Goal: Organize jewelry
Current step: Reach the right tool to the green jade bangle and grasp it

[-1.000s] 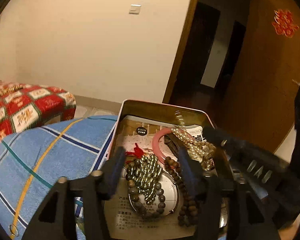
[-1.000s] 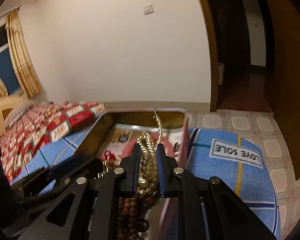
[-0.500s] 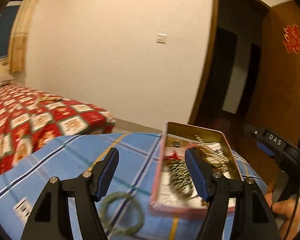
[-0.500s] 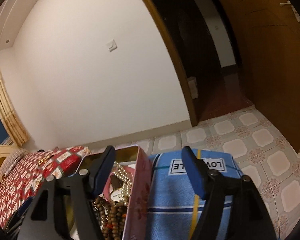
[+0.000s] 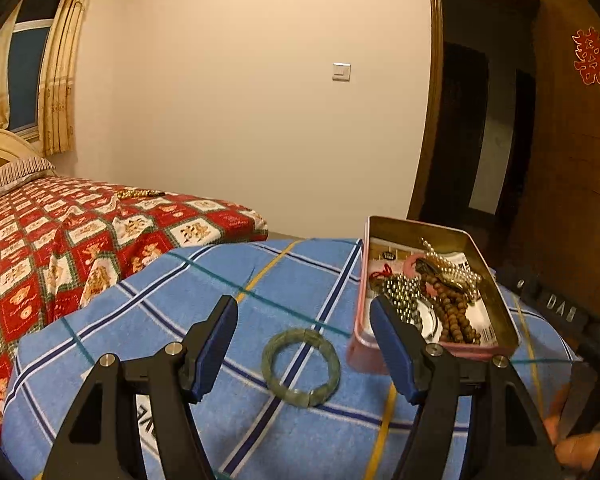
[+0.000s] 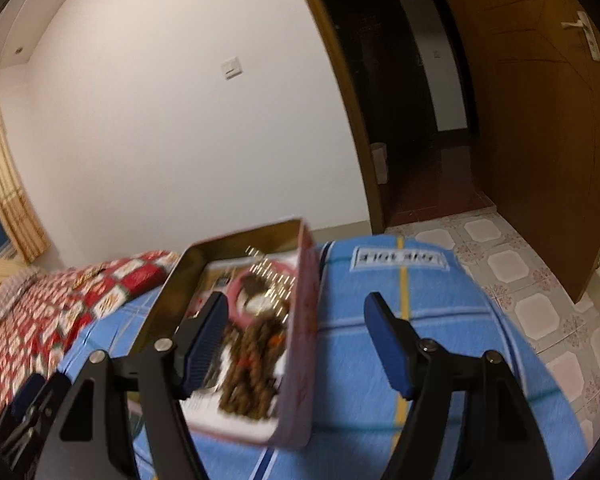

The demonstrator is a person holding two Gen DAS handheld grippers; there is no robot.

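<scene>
A pink tin box (image 5: 364, 264) with a gold inside stands on a blue checked towel (image 5: 180, 300). It holds brown bead strings (image 5: 452, 312), a pearl chain (image 5: 456, 268), silver beads (image 5: 400, 292), a pink bangle (image 5: 410, 262) and a watch. A green jade bangle (image 5: 300, 368) lies on the towel left of the box. My left gripper (image 5: 304, 340) is open and empty, just above the jade bangle. My right gripper (image 6: 296, 344) is open and empty over the box's right wall (image 6: 300, 320); the view is blurred.
A bed with a red patterned cover (image 5: 80, 232) lies to the left, with a gold chain (image 5: 138, 193) on it. An open wooden door (image 6: 540, 120) and a tiled floor (image 6: 520, 272) are to the right. The other gripper's body (image 5: 556, 312) shows at the right.
My right gripper has let go of the pearl chain into the box, opened and pulled back. My left gripper has drawn out of the box and swung left over the jade bangle.
</scene>
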